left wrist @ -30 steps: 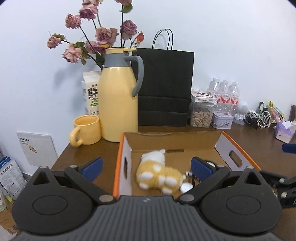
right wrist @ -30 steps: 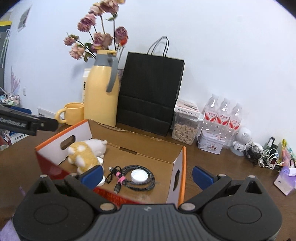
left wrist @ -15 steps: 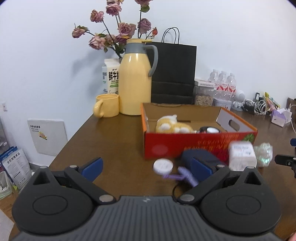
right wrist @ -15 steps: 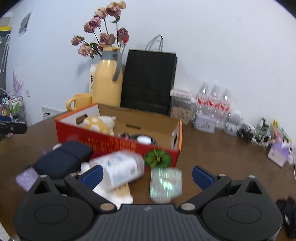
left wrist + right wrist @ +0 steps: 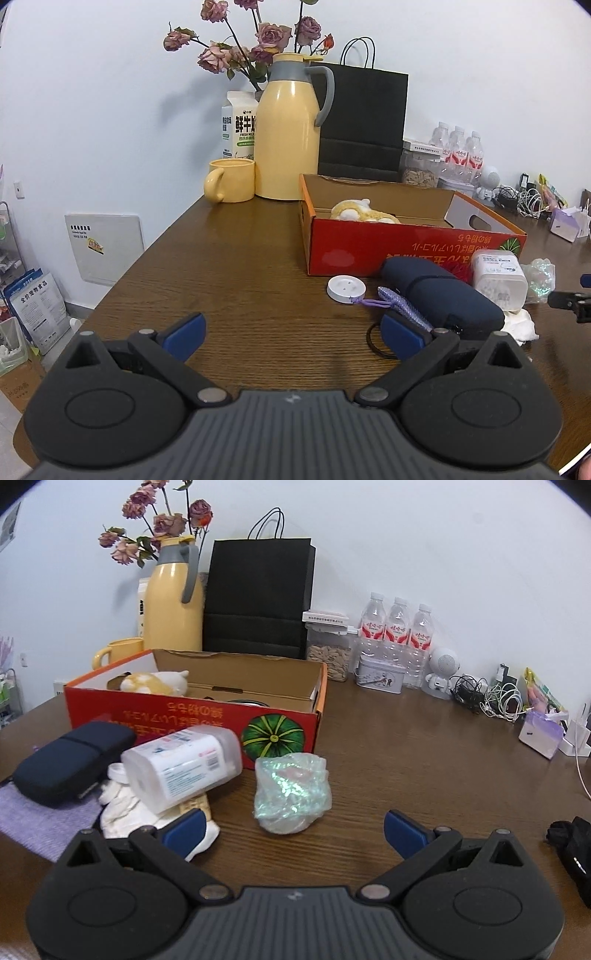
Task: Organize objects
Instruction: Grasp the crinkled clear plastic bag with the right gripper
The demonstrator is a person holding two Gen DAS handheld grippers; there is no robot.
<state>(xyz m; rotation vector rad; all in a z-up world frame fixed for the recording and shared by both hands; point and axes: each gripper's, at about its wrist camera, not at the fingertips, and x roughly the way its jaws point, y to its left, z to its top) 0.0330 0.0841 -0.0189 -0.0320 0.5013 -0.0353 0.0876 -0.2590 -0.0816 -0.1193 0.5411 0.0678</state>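
Your right gripper [image 5: 291,829], fingers apart, empty: crumpled iridescent plastic wrap ball [image 5: 291,792] dead ahead, nearer than left gripper [image 5: 291,332], also apart. Red cardboard box [image 5: 192,716] behind, toward table's far edge.

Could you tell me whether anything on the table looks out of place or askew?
Yes: the white plastic jar lies tipped on its side, propped on white cloth beside the dark pouch, outside the red box.

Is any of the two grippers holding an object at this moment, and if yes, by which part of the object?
Nothing is held. The left gripper and the right gripper are both open, with only bare table between their fingers.
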